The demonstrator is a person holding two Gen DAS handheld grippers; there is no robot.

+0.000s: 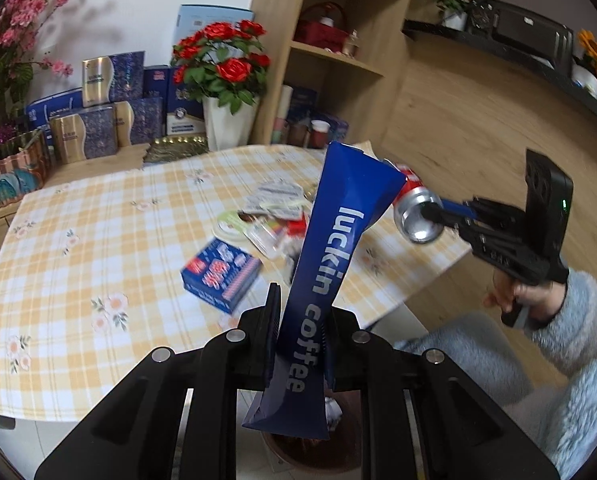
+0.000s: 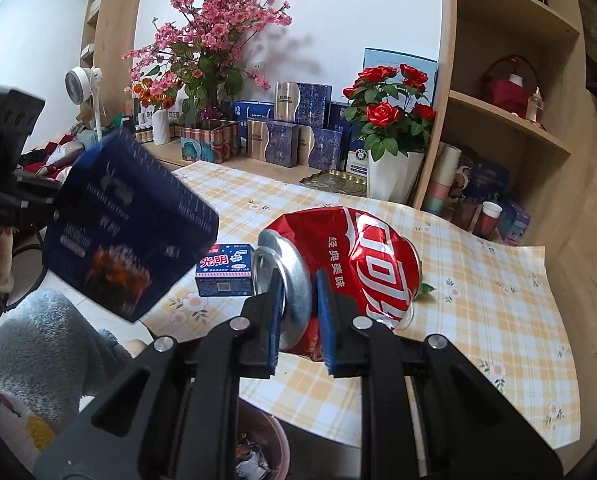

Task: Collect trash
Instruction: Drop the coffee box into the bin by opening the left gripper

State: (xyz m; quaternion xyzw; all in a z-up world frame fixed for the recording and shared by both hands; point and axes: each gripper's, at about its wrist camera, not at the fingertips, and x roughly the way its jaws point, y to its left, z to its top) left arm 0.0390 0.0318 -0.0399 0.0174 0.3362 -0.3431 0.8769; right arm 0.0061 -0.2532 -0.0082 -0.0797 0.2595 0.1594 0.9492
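My left gripper (image 1: 301, 322) is shut on a flattened blue "luckin coffee" pack (image 1: 340, 220), which stands up between its fingers. A round brownish bin (image 1: 310, 454) with trash in it sits right below. My right gripper (image 2: 298, 306) is shut on the silver top rim of a crushed red cola can (image 2: 370, 264), held above the table's near edge. The bin (image 2: 258, 436) shows under it too. In the left wrist view the can (image 1: 416, 216) hangs at the right in the right gripper (image 1: 438, 211). In the right wrist view the pack (image 2: 130, 224) is at the left.
A yellow checked table (image 1: 98, 240) carries a small blue box (image 1: 218, 276) and a pile of wrappers (image 1: 274, 212). Behind stand a white vase of red roses (image 1: 226, 120), gift boxes and a wooden shelf (image 1: 338, 60). Fuzzy grey sleeves (image 1: 578, 320) are close by.
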